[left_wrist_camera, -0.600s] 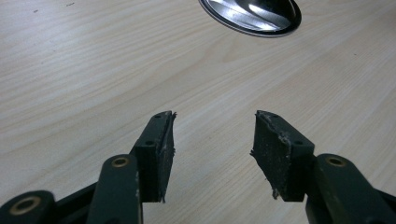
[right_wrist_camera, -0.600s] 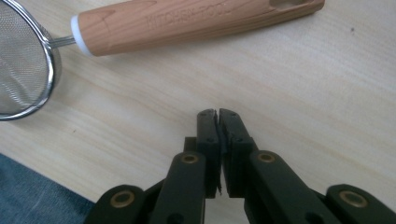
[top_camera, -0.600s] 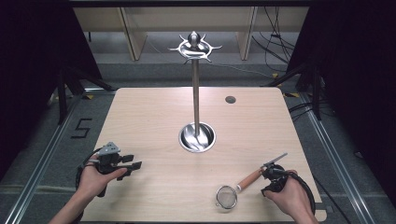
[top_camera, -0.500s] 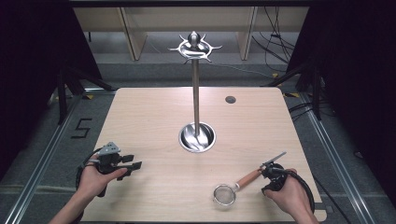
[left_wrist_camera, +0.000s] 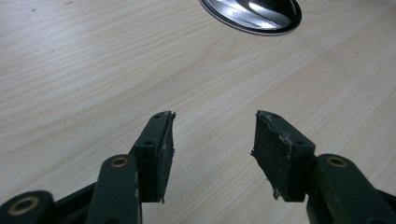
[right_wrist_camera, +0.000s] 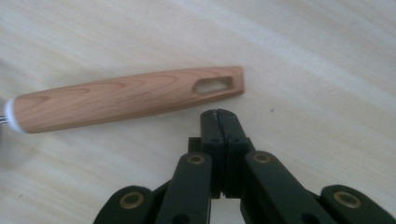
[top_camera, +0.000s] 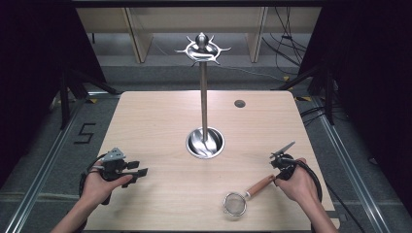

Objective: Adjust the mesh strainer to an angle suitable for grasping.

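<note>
A small mesh strainer [top_camera: 235,203] with a wooden handle [top_camera: 260,185] lies flat near the front right of the table. The handle [right_wrist_camera: 126,99] has a slot at its end. My right gripper [top_camera: 278,175] points down just beside that end; in the right gripper view my right gripper [right_wrist_camera: 218,114] is shut, its tips pressed together with nothing between them, just short of the handle. My left gripper [top_camera: 132,171] rests low over the front left of the table. In the left gripper view my left gripper [left_wrist_camera: 215,135] is open over bare wood.
A tall metal stand with hooks at its top [top_camera: 202,47] rises from a round shiny base [top_camera: 205,143] at the table's middle; the base's rim [left_wrist_camera: 254,16] lies ahead of the left jaws. A small dark hole [top_camera: 239,103] sits at the back right.
My right hand and gripper have shifted slightly up and away in the high view. The strainer and the left gripper have not moved.
</note>
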{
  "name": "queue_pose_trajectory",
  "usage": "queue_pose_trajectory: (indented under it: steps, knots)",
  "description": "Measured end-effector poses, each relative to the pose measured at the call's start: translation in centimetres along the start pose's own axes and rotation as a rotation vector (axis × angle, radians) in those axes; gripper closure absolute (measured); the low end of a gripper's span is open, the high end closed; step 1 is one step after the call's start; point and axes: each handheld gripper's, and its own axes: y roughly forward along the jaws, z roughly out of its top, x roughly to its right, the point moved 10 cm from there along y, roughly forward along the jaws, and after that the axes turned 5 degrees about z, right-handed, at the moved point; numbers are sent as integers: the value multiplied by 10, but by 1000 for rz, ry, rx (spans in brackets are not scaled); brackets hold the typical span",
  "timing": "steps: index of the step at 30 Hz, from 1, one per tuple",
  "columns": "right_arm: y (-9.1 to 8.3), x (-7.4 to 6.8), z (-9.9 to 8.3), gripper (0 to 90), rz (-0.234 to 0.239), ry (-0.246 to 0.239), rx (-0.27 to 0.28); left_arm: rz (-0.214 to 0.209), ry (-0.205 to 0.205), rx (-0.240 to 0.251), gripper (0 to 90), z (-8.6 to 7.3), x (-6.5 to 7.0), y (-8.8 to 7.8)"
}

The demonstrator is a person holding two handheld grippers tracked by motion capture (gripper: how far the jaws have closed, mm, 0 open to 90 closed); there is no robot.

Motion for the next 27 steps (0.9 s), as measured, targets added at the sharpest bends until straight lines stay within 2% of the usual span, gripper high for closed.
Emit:
queue_pose_trajectory:
  steps: [1, 3, 4, 5, 6, 7, 8, 9, 10, 11, 13, 14, 15, 16, 20, 21, 25, 27]
  knots:
    - [1, 0, 3, 900, 3, 22, 14, -1, -1, 0, 465, 0, 0, 0]
    - [1, 4, 6, 900, -2, 30, 12, -10, -3, -5, 464, 0, 1, 0]
    - [3, 6, 12, 900, 39, 10, 22, -8, -3, -3, 464, 0, 1, 1]
    - [3, 6, 12, 900, 39, 10, 22, -8, -3, -3, 464, 0, 1, 1]
    - [3, 13, 15, 900, -19, 9, 9, -10, -3, -4, 464, 0, 1, 1]
    - [3, 14, 18, 900, -25, 18, 15, -12, -3, -7, 464, 0, 1, 0]
    - [5, 11, 21, 900, 22, 27, 19, -11, -3, -6, 463, 0, 1, 0]
    - [5, 11, 21, 900, 22, 27, 19, -11, -3, -6, 463, 0, 1, 0]
    - [6, 13, 25, 900, 4, 34, 13, -8, -3, -10, 463, -1, 0, 0]
    - [7, 14, 27, 900, 2, 22, 15, -8, -3, -10, 463, -1, 0, 0]
    - [7, 11, 28, 900, 13, 38, 8, -8, -5, -11, 463, -1, 0, 0]
    - [8, 14, 31, 900, -27, 29, 19, -9, -3, -10, 463, -1, 0, 0]
    - [9, 12, 34, 900, -18, 51, 13, -11, -3, -11, 463, -1, 0, 0]
    - [10, 14, 36, 900, -34, 31, 10, -10, -3, -11, 463, -1, 0, 0]
    - [13, 13, 43, 900, -40, 27, 30, -13, -7, -5, 463, 0, 0, 0]
    - [12, 13, 45, 900, -36, 14, 20, -10, -10, 3, 463, 0, 0, 1]
    - [11, 10, 45, 900, -40, 11, -4, -9, -5, -1, 463, 0, 0, 0]
    - [10, 11, 44, 900, -49, 13, -7, -8, -15, -4, 463, -1, 0, 0]
